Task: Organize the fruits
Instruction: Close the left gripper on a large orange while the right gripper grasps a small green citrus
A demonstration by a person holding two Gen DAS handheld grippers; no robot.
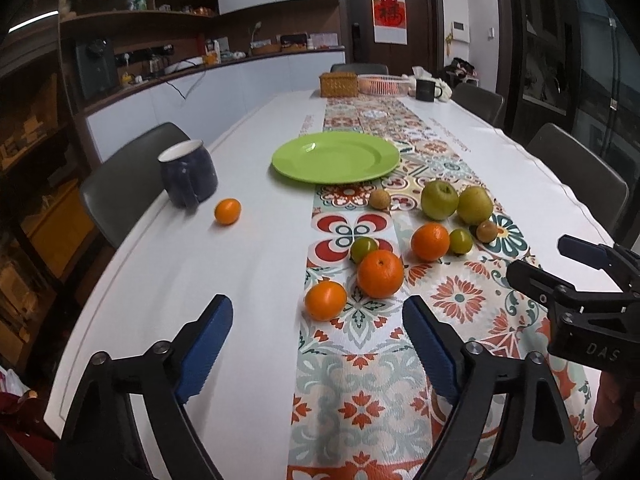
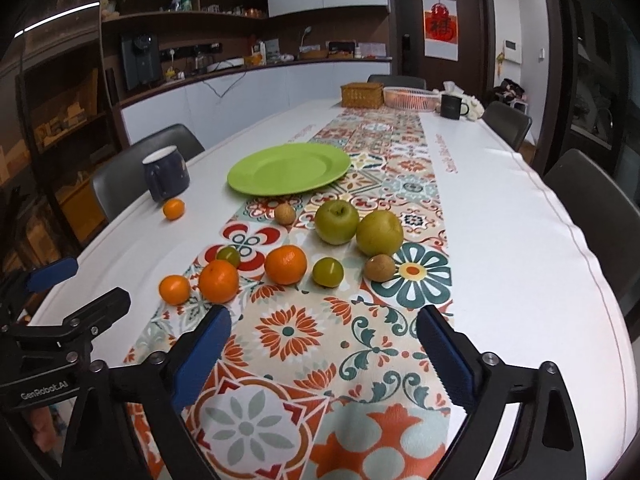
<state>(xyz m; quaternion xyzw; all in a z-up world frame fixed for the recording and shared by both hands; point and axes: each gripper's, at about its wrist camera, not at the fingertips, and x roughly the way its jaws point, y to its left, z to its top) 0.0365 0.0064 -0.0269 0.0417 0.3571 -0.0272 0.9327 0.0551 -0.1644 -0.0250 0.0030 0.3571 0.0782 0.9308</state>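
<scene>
White desk point(image 2: 520, 240) carries a patterned runner, loose fruits point(image 2: 336, 222) near an empty green plate point(image 2: 288, 168). Left tongs point(image 1: 318, 344), marked "GenRobot.AI", and right tongs point(image 2: 324, 354), marked "DAS", both gape empty.

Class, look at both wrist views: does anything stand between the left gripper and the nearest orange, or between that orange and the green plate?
Nothing blocks the open left gripper from the nearest orange. Toward the green plate, a larger orange and a small green fruit sit just beyond it, roughly along the way; lifting it over them avoids both.
</scene>
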